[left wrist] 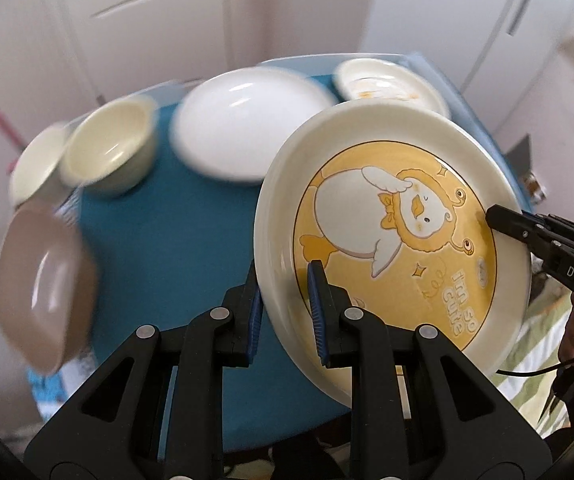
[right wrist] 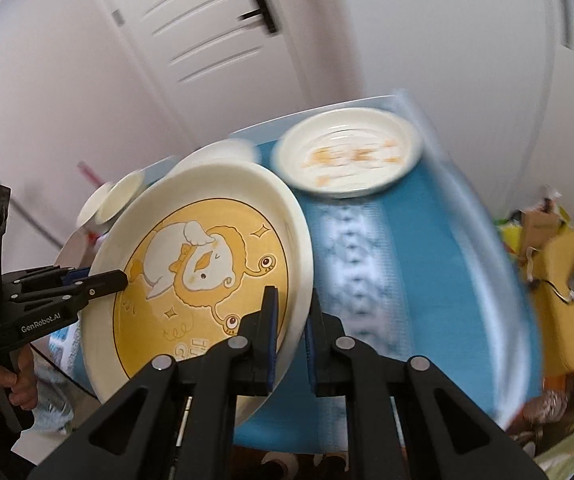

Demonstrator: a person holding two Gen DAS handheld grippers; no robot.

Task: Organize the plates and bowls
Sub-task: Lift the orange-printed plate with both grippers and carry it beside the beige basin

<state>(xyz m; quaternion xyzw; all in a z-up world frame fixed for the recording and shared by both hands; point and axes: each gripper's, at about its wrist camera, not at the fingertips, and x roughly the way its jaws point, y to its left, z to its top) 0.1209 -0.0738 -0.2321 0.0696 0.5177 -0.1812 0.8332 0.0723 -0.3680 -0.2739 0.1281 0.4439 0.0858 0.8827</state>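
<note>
Both grippers' jaws clamp duck plate (left wrist: 387, 240) rim edges, tilted above table (left wrist: 167, 240).

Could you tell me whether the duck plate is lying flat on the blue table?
No, the duck plate is tilted above the table, gripped at opposite rims by both hand-held grippers.

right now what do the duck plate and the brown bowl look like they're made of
Duck plate: looks like glazed ceramic, possibly melamine. It has a thick cream rim, a printed yellow cartoon and a soft sheen. Both grippers, left and right, clamp its rim.

Brown bowl: smooth and glossy with a bright highlight inside, so glazed ceramic or plastic. Blur leaves that open.
</note>
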